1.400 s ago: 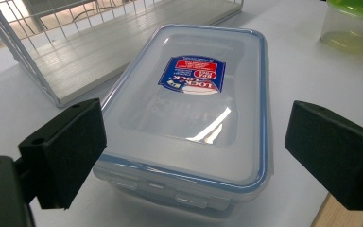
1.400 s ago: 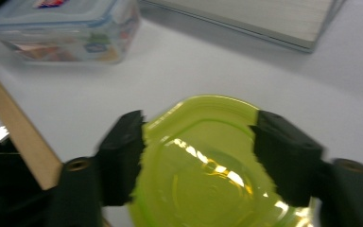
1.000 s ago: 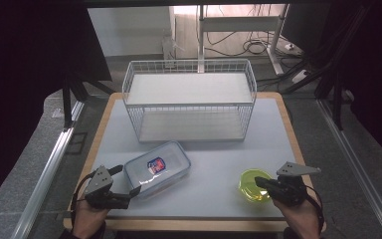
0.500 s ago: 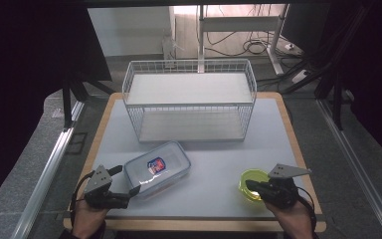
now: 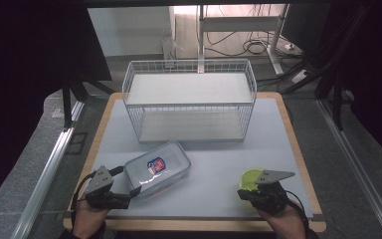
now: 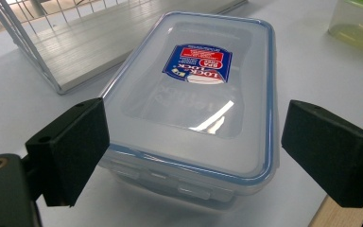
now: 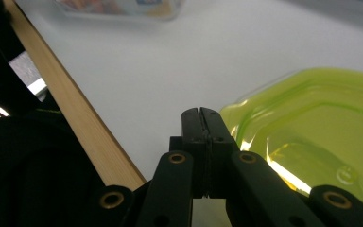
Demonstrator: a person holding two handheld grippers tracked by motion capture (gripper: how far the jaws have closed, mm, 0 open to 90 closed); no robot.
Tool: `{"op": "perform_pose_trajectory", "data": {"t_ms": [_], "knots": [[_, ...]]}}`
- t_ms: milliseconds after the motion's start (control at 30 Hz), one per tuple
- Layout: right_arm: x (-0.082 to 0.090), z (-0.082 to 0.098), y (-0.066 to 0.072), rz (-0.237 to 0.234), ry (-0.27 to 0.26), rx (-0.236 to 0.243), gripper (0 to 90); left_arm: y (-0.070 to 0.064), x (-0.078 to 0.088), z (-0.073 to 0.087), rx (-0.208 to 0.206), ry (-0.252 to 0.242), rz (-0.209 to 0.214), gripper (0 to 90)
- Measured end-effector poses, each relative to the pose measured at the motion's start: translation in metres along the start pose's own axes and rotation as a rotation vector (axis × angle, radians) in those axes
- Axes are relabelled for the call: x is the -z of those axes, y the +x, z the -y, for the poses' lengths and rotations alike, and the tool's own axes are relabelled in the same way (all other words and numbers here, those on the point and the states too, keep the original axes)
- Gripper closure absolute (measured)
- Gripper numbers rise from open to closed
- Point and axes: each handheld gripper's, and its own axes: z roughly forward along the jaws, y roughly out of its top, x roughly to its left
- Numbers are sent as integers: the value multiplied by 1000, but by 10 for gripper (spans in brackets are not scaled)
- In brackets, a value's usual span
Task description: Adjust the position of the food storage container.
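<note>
Claws sit at the near edge of the bench. Left claw stands wide open, its black pads either side of the near end of the clear rectangular plastic box with blue-rimmed snap lid and red-and-blue label, not touching it. That box lies flat toward the near left corner, skewed to the edge; nothing can be made out inside it. Right claw is closed tight with nothing between its pads, tip just beside the rim of the small round container with translucent lime-green lid near the near right corner. Contents of that container cannot be told either.

Risks, as judged: the box is wide for the left claw's span, so closing off-centre could skid it sideways or twist it. The shut right claw, if pushed on, could nudge the green container across the bench rather than grasp it; it must open first.

Farther back, toward the far edge, stands the white wire two-tier basket rack, both shelves bare.
</note>
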Motion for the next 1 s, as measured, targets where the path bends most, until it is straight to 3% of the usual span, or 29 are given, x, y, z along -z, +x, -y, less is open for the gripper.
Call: {"op": "perform_pose_trajectory", "data": {"t_ms": [267, 433, 1000], "knots": [[5, 4, -12, 22, 5, -34, 900, 0, -1, 0, 1, 2, 1, 85], [11, 8, -26, 43, -5, -72, 900, 0, -1, 1, 0, 6, 1, 85], [22, 12, -57, 119, -39, -127, 900, 1, -3, 2, 12, 16, 4, 87]]}}
